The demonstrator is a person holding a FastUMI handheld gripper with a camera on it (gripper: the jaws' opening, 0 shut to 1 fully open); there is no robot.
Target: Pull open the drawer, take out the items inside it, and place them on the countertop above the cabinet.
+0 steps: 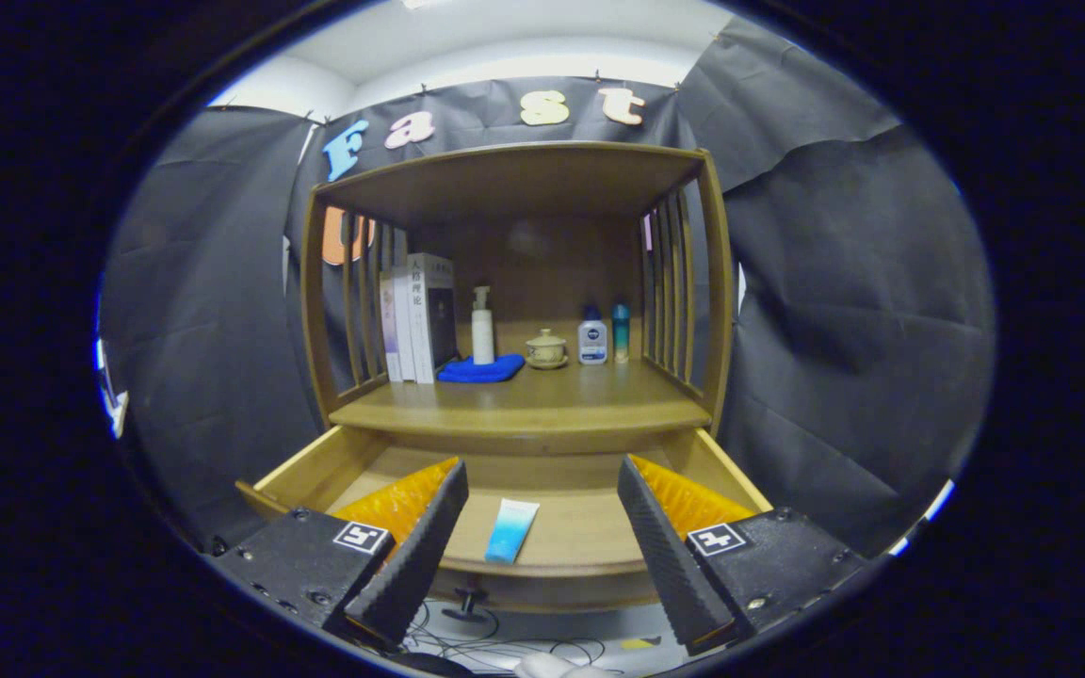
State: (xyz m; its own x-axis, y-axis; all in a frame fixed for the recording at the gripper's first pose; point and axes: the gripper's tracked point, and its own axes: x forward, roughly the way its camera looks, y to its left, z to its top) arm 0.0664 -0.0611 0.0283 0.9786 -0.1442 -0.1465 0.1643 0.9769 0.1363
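The wooden cabinet's drawer point(307, 471) stands pulled out below the countertop point(542, 405). A blue-and-white tube point(511, 529) lies flat on the drawer floor near its front wall, between my two fingers and below them. My gripper point(542, 494) hovers above the drawer's front edge, open, its fingers wide apart with nothing between them. The drawer's small knob point(467, 603) shows under the front wall.
On the countertop stand upright books point(418, 320), a white pump bottle point(482, 327) on a blue cloth point(481, 369), a lidded ceramic cup point(546, 349), and two small bottles point(592, 337). Slatted sides point(670, 292) and a top shelf enclose it. Cables point(505, 648) lie on the floor below.
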